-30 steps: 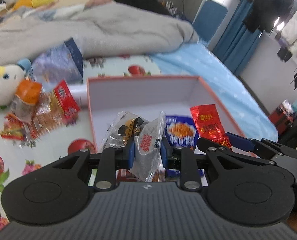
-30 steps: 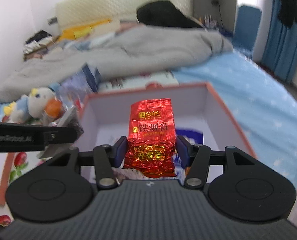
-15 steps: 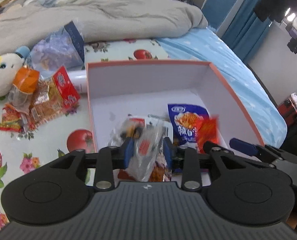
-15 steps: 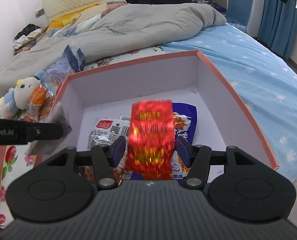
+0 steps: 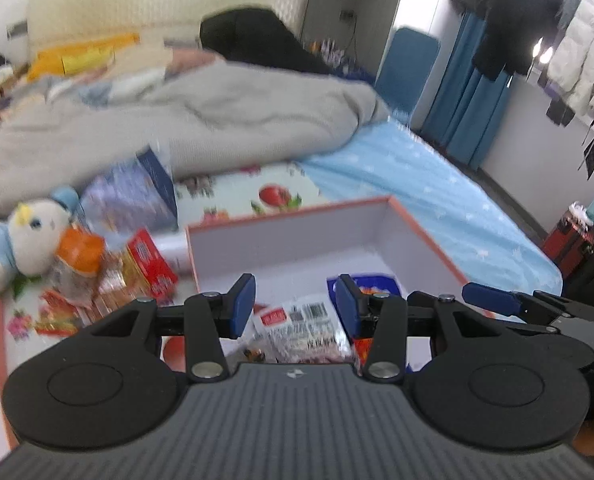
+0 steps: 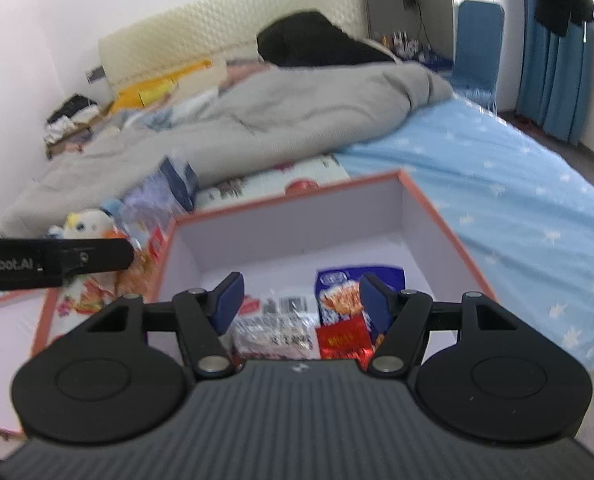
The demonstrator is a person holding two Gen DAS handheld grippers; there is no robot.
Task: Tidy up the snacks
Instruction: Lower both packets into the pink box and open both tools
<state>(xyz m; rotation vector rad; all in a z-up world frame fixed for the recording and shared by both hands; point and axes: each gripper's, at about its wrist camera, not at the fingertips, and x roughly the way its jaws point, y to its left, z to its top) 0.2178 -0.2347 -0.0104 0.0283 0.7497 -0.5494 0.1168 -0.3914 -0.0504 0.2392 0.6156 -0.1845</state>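
Two grippers above an open snack box — jaws parting, nothing held.

Left gripper and right gripper hang over the near end of the orange-rimmed box, jaws opening, pads clear of the packets below. On the box floor lie a clear barcoded packet, a red foil packet and a blue packet; the far half of the floor is bare. More snacks lie heaped outside the left wall, beside a plush toy.
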